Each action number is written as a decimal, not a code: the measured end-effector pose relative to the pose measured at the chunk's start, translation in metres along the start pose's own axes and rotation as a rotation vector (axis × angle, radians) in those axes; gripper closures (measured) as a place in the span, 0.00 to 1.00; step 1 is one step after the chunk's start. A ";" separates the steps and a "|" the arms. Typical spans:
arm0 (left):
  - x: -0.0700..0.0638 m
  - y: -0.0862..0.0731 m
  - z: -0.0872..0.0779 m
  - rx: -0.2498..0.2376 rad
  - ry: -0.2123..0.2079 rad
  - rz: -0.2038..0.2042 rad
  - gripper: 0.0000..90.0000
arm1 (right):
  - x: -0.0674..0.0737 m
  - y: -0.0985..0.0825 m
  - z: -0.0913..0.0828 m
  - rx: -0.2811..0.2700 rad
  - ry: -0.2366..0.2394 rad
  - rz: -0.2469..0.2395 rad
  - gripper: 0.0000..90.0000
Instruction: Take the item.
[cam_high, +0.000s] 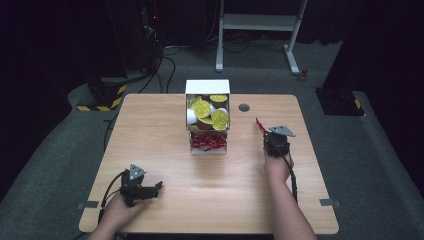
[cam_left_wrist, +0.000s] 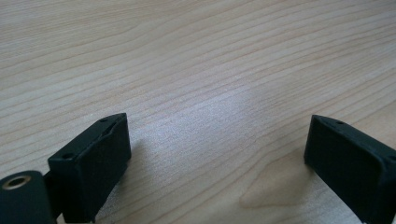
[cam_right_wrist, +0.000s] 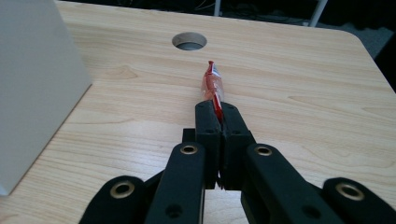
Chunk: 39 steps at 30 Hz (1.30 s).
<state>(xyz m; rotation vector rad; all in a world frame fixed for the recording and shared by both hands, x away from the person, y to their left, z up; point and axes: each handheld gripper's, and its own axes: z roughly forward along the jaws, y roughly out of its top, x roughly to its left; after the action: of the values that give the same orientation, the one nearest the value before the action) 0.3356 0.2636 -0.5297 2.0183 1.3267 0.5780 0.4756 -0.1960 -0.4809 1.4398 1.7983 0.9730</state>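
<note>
- The left gripper (cam_high: 159, 187) is being held low over the near left part of the tabletop (cam_high: 165, 150), its jaws standing wide apart with nothing between them; in the left gripper view, bare wood grain is being seen between the two black pads (cam_left_wrist: 98, 158).
- The right gripper (cam_right_wrist: 217, 109) is being held over the right side of the tabletop, and its jaws are being pressed together on a thin red sachet (cam_right_wrist: 212, 84).
- The sachet is being gripped by its near end, its far end sticking out past the jaw tips, pointing toward a round cable hole (cam_right_wrist: 189, 41); whether it is touching the wood cannot be told.
- In the high view, the sachet (cam_high: 260, 125) is being seen as a red sliver just ahead of the right gripper (cam_high: 265, 134), to the right of a white box (cam_high: 207, 86).
- The box is being stood at mid-table: yellow-lidded cups (cam_high: 219, 118) are being held in its upper compartment, and more red sachets (cam_high: 208, 142) are lying in its lower tray.
</note>
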 end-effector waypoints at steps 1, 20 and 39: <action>-0.001 0.000 0.000 0.000 -0.004 -0.008 0.08 | -0.001 0.000 0.001 0.003 -0.001 -0.003 0.99; 0.000 0.000 0.000 -0.001 -0.005 -0.008 0.08 | 0.009 -0.012 0.003 0.110 -0.026 -0.025 0.97; -0.001 0.000 0.000 0.000 -0.003 -0.007 0.08 | 0.023 -0.028 -0.003 0.118 0.075 0.007 0.70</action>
<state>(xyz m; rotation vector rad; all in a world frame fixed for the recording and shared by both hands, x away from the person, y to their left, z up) 0.3354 0.2631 -0.5300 2.0125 1.3315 0.5710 0.4538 -0.1771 -0.5032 1.4995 1.9345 0.9498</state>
